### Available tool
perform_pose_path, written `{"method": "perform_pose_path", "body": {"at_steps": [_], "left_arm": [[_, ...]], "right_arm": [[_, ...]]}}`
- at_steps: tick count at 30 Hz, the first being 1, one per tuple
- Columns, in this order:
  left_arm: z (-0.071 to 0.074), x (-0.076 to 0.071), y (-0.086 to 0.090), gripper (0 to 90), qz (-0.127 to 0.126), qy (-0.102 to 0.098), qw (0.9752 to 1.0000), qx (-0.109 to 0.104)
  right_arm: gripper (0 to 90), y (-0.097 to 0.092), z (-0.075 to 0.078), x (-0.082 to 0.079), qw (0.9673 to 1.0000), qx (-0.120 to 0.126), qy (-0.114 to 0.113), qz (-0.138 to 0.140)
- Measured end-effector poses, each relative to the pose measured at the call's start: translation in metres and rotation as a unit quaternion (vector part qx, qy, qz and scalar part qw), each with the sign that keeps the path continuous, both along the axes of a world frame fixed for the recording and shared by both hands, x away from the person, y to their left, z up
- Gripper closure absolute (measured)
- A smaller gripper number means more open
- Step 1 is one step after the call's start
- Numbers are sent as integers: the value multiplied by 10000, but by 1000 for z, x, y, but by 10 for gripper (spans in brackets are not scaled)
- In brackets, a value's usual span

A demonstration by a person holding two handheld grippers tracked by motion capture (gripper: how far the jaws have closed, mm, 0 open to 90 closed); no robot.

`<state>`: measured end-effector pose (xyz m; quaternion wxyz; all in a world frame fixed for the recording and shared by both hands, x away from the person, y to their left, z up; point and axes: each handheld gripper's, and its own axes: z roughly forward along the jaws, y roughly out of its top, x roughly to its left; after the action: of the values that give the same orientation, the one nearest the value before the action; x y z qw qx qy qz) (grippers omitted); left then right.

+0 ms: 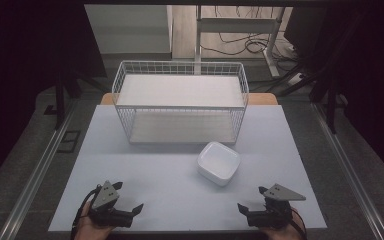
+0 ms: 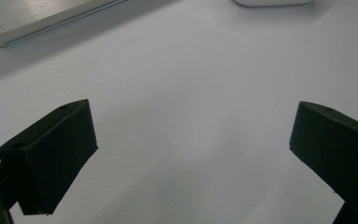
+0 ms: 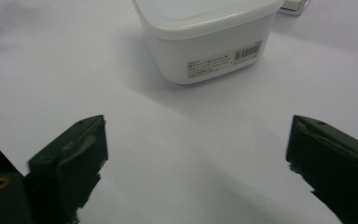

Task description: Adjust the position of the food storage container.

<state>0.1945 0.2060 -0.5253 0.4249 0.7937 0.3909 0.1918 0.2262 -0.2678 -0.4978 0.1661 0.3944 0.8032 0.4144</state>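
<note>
On the pale counter [image 1: 145, 170], toward its far edge, stands a white wire rack [image 1: 180, 102] with two flat shelves, one above the other. Just in front of the rack's right end sits a white lidded container [image 1: 219, 162], square with rounded corners, apart from the rack and turned slightly askew. In the right gripper view the same container [image 3: 205, 37] shows a small barcode label on its side wall.

At the near edge, the left gripper [image 1: 127, 197] rests in a hand [image 1: 87, 225] at the left, and the right gripper [image 1: 252, 199] sits at the right — both well apart from the container. Each gripper's jaws are spread wide and grasp nothing; in both gripper views bare counter lies between them.
</note>
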Motion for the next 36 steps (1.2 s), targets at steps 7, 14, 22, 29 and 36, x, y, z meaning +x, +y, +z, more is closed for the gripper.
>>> {"method": "perform_pose_path", "body": {"at_steps": [7, 14, 22, 29, 36], "left_arm": [[-2, 0, 2, 1, 69, -108, 9999, 38], [-1, -2, 5, 6, 93, -184, 9998, 2], [-3, -1, 4, 9, 79, -131, 9999, 55], [-2, -1, 4, 9, 79, -185, 9998, 85], [0, -3, 4, 7, 44, -278, 9996, -18]], "right_arm": [[297, 0, 6, 9, 10000, -28, -25, 48], [606, 1, 12, 24, 9999, -6, 15, 128], [891, 9, 20, 45, 9997, -114, -119, 202], [892, 15, 30, 70, 9998, 102, -165, 50], [892, 24, 34, 102, 9997, 129, -181, -84]]}}
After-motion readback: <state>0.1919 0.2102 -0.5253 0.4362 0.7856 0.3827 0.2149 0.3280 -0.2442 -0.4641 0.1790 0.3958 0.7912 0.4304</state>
